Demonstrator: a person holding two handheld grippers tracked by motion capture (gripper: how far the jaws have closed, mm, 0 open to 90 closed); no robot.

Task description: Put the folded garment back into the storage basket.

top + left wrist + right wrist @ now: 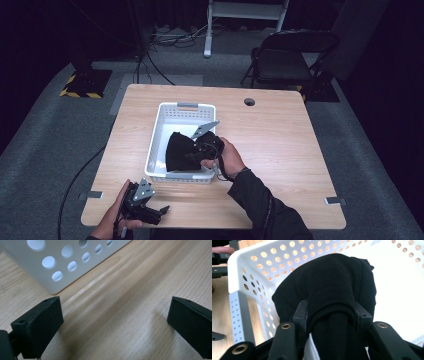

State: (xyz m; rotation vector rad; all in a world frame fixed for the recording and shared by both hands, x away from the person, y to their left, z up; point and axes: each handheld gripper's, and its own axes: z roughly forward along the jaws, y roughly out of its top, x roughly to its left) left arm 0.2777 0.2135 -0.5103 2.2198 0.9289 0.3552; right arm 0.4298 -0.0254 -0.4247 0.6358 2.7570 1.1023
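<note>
A black knit garment [179, 150] hangs inside the white perforated basket [160, 117] at mid-table. My right gripper [196, 151] reaches over the basket's near right rim and is shut on the black cloth [332, 287], which bulges between its two jaws above the basket's white floor [397, 297]. My left gripper [156, 212] lies low near the table's front left edge, open, with bare wood between its fingers [37, 322]. The basket's near corner [53, 267] stands just beyond it.
The wooden table [280, 145] has a round cable hole [249, 102] at the back. A black folding chair [287, 60] stands behind the table. Metal brackets [334, 200] sit at the front corners. A cable [80, 172] trails off the left side.
</note>
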